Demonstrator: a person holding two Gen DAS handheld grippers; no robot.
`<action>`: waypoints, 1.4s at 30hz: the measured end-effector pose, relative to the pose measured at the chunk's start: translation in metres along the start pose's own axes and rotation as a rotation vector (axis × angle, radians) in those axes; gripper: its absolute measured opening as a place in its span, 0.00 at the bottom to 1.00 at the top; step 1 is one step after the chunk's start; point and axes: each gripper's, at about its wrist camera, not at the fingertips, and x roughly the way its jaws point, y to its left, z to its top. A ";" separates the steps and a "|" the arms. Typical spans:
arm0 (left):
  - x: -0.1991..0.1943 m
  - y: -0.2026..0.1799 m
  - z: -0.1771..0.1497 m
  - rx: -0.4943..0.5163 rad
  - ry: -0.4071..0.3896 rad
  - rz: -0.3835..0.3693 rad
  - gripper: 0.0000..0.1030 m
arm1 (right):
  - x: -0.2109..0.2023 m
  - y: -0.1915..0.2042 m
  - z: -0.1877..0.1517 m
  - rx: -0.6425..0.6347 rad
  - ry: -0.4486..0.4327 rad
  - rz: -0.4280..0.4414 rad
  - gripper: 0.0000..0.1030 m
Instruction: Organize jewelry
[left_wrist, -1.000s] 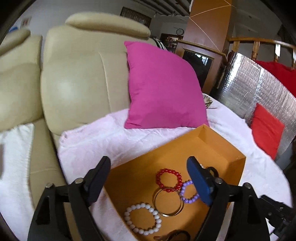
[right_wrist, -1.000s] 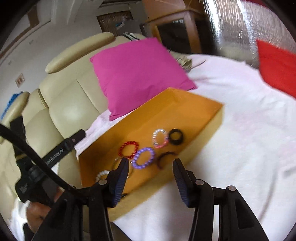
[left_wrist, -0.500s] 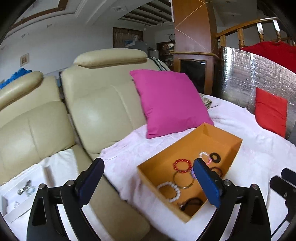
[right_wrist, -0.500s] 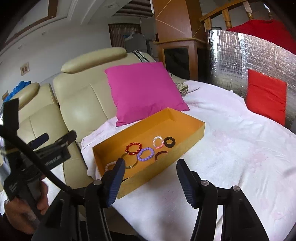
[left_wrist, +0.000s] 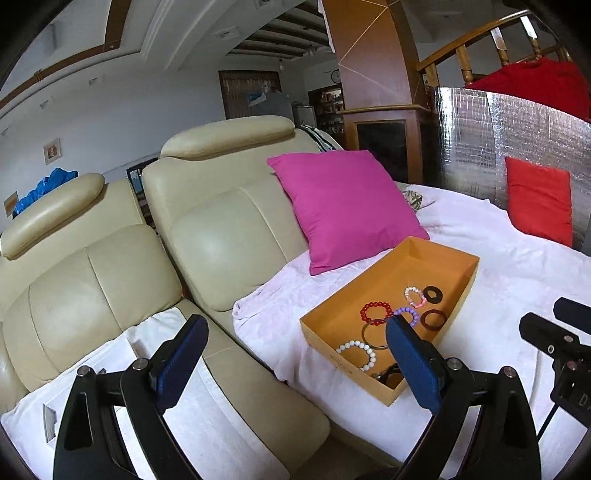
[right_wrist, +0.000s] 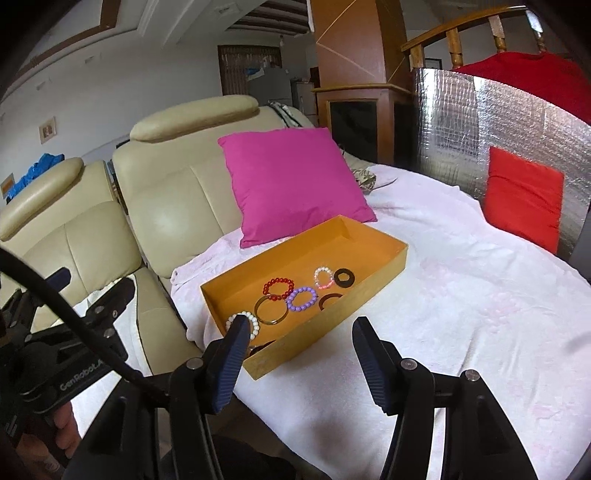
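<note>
1. The orange tray (right_wrist: 384, 266) sat on the pale pink blanket (right_wrist: 461, 295), just in front of the magenta cushion (right_wrist: 291, 184).
2. Inside lay a red bead bracelet (right_wrist: 279, 289), a purple one (right_wrist: 301, 298), a white one (left_wrist: 356, 354), a gold bangle (right_wrist: 271, 310) and dark rings, possibly wooden.
3. The left gripper (left_wrist: 295, 363) hung wide apart and empty over the cream sofa (left_wrist: 221, 229).
4. The right gripper (right_wrist: 301, 354) was released too, nothing between its fingers.

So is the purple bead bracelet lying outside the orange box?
No, the purple bead bracelet lies inside the orange box, beside the red bead bracelet.
</note>
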 end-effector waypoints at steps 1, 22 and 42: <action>-0.002 0.000 0.000 -0.002 0.002 0.000 0.94 | -0.003 -0.001 0.001 0.000 -0.005 -0.009 0.60; -0.008 0.001 0.001 -0.031 0.049 -0.002 0.94 | -0.022 -0.009 0.009 0.026 -0.029 -0.040 0.60; -0.001 0.001 0.001 -0.026 0.055 -0.005 0.94 | -0.012 -0.004 0.014 0.009 -0.019 -0.045 0.60</action>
